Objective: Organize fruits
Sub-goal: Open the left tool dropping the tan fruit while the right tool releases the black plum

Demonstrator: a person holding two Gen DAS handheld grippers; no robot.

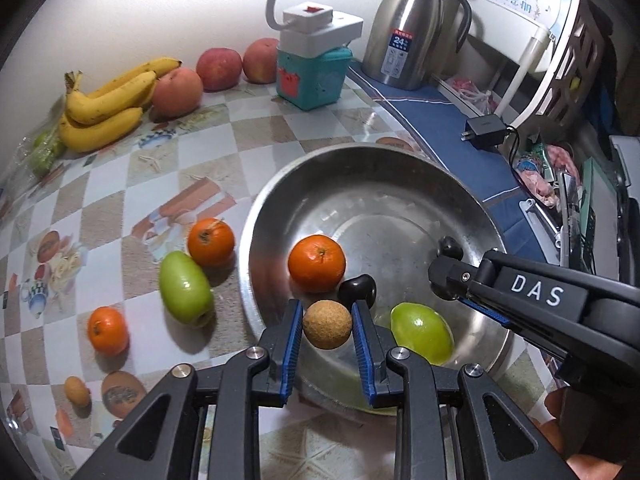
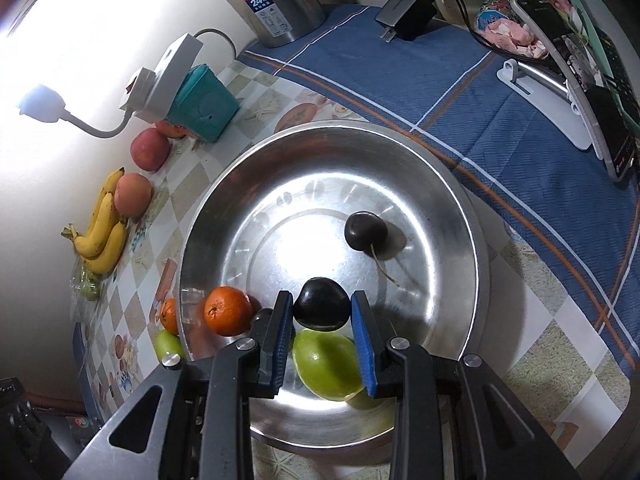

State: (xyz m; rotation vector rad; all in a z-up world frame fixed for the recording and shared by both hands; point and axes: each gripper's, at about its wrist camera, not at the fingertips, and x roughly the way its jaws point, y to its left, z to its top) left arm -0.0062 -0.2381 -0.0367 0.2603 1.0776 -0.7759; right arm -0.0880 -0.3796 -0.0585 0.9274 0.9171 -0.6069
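Note:
My left gripper [image 1: 327, 308] is shut on a small brown round fruit [image 1: 327, 326], held over the near edge of a steel bowl [image 1: 360, 152]. In that bowl lie an orange [image 1: 317, 264], a dark cherry [image 1: 358, 290] and a green fruit [image 1: 422, 332]. My right gripper [image 2: 322, 298] is shut on a dark cherry [image 2: 320, 306] above the bowl [image 2: 332, 126]. Below it lie another cherry with a stem [image 2: 366, 236], the orange [image 2: 228, 310] and the green fruit [image 2: 326, 364]. On the table left of the bowl are two oranges [image 1: 211, 242] [image 1: 108, 330], a green fruit [image 1: 186, 288] and a small brown fruit [image 1: 77, 391].
Bananas [image 1: 104, 108] and three peach-coloured round fruits [image 1: 177, 90] line the back wall. A teal box with a white lamp base [image 1: 316, 68] and a steel thermos [image 1: 408, 28] stand behind the bowl. A blue cloth with a black charger [image 1: 486, 134] lies to the right.

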